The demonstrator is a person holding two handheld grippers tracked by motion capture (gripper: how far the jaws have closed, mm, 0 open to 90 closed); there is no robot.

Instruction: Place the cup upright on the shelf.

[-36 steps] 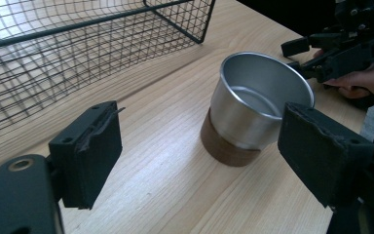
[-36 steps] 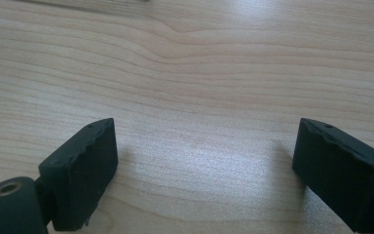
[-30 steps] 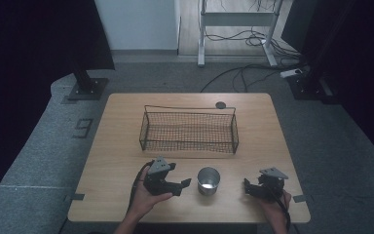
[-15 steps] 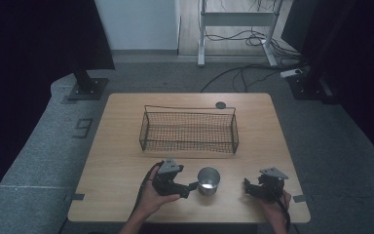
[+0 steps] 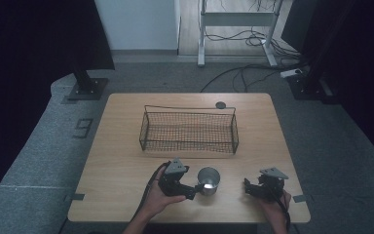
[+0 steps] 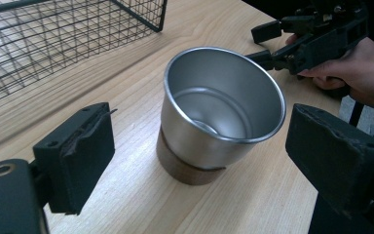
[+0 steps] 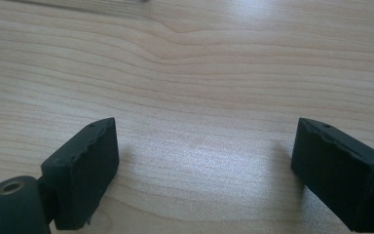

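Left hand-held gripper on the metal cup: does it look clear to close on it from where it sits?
Probably yes. The left hand-held gripper has its jaws open wide on either side of the metal cup, which stands upright on the table, with nothing between them. The wire basket sits apart, farther back.

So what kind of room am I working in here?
Probably a lab or recording studio: a bare wooden table on grey carpet, dark curtains at the sides, loose cables under a metal stand behind.

Light wooden table (image 5: 126,141) stood on grey speckled carpet (image 5: 44,146), white wall (image 5: 136,24) behind, dark curtains (image 5: 34,39) at both sides, metal desk frame (image 5: 236,22) and loose cables (image 5: 253,68) beyond.
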